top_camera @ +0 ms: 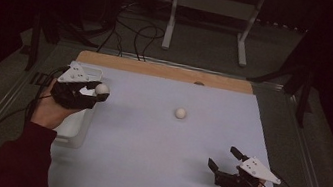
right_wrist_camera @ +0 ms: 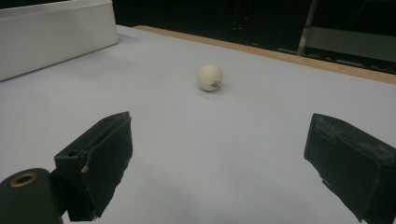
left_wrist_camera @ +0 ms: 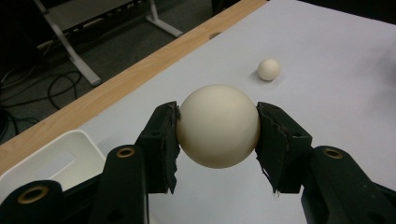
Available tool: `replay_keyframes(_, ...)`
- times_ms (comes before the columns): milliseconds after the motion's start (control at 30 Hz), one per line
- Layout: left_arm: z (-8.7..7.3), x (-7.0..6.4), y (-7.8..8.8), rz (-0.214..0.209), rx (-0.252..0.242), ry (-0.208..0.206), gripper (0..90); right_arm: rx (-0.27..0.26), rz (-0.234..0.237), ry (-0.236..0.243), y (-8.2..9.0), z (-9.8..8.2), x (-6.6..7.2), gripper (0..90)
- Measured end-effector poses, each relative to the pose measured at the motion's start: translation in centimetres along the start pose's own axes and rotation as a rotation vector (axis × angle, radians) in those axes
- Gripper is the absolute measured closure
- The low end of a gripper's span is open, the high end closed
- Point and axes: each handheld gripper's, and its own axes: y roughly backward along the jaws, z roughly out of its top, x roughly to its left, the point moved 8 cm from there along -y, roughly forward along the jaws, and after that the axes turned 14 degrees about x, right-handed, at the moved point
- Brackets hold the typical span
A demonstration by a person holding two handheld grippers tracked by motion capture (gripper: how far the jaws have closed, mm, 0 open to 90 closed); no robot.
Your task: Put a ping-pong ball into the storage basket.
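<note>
My left gripper (top_camera: 99, 90) is shut on a cream ball (left_wrist_camera: 218, 126), both pads pressed on its sides. In the high view the held ball (top_camera: 102, 89) hangs at the table's left, just above the white bin (top_camera: 73, 127). A second cream ball (top_camera: 180, 113) lies loose near the middle of the white sheet; it also shows far off in the left gripper view (left_wrist_camera: 269, 69) and ahead of my right gripper's jaws (right_wrist_camera: 210, 77). My right gripper (top_camera: 224, 158) rests near the front right corner, open (right_wrist_camera: 219, 158), nothing between its pads.
The white bin (left_wrist_camera: 56, 158) sits under and behind the left gripper; its long wall (right_wrist_camera: 56, 37) shows at the far left of the right gripper view. A wooden strip (top_camera: 158, 70) edges the table's far side. Cables and a metal stand (top_camera: 212, 14) lie on the floor beyond.
</note>
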Motion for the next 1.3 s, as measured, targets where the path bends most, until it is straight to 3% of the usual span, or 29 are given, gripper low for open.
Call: replay_keyframes(1300,-2.3,1.2,0.7,0.024,0.004,0.04,51.0,-0.001,0.003,-0.006,0.0,0.0,0.1,7.7)
